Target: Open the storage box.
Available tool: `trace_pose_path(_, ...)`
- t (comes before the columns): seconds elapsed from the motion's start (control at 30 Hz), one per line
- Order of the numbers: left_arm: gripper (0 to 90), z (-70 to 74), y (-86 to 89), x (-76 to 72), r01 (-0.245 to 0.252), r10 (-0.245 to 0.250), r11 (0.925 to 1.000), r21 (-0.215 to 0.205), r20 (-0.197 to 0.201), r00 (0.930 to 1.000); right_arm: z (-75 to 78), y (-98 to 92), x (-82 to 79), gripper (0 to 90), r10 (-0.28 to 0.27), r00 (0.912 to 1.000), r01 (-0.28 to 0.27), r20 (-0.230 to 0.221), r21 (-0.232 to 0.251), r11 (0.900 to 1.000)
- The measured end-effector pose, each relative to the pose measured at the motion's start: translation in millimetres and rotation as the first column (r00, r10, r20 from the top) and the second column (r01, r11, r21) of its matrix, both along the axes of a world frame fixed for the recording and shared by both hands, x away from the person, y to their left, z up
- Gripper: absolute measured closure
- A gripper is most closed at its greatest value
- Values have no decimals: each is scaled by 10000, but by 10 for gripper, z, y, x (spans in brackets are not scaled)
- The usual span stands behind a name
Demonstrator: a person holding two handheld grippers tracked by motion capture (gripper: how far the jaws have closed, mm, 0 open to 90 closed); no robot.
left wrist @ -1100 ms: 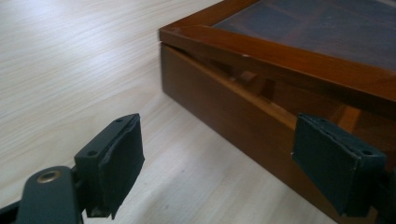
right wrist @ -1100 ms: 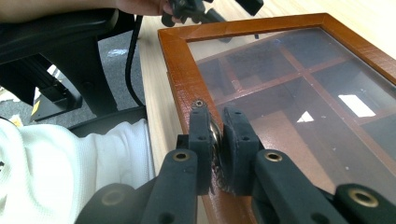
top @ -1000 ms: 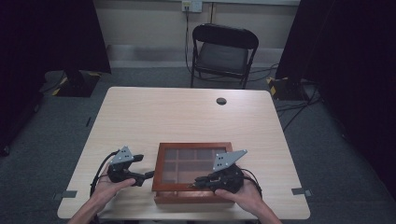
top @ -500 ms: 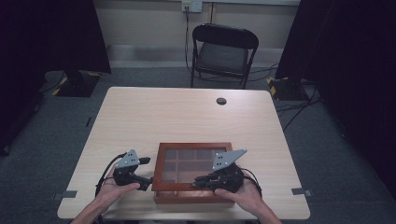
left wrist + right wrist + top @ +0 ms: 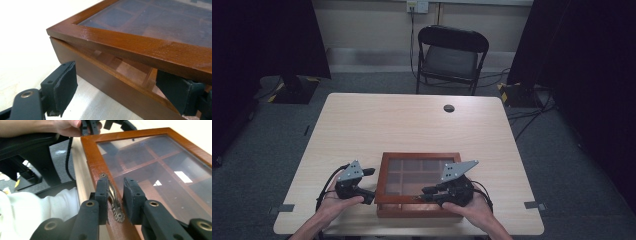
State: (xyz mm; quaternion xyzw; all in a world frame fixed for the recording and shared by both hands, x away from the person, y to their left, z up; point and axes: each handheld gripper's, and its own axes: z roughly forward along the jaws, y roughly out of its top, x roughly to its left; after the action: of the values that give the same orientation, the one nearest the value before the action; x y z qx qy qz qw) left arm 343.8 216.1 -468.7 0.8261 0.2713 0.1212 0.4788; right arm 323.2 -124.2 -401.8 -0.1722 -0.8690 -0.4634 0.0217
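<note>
Wooden box (image 5: 419,184), lower centre, lid ajar: right gripper (image 5: 116,195), jaws narrowly apart astride brass handle (image 5: 114,201), should lift squarely; left gripper (image 5: 120,92), jaws wide, empty, steadies base.

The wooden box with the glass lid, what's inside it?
Through the glass lid of the wooden box, wooden dividers make compartments. They look empty, but reflections hide some parts.

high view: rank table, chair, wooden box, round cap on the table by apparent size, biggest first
1. Table, largest by far.
2. Chair; it stands farther from the camera, so it may look smaller than it really is.
3. Wooden box, close to the chair's apparent size, so that order is unsure.
4. Round cap, clearly smallest.
</note>
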Motion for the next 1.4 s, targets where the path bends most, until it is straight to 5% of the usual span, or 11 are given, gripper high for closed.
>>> trace_pose_path(0.27,175,33,18,5,-59,59,9997,-247,12,10000,46,-130,-11,550,-666,9977,661,143,313,9973)
trace_pose_path(0.57,182,112,26,36,-105,105,9984,-564,-9,9999,60,-375,45,339,-1719,9851,1710,84,644,9832)
trace_pose_path(0.97,185,263,22,109,-123,137,9962,-862,149,9998,93,-627,48,196,-2458,9692,2431,159,1000,9648)
trace_pose_path(1.07,181,283,7,129,-182,202,9941,-1070,175,9996,101,-648,59,182,-2523,9675,2489,201,1055,9628)
trace_pose_path(1.17,179,335,-34,144,23,1,9968,-794,299,9996,121,-672,72,156,-2661,9635,2615,299,1081,9591)
trace_pose_path(1.4,176,411,-109,190,25,10,9926,-1211,292,9996,150,-697,87,151,-2854,9567,2759,578,1333,9519)
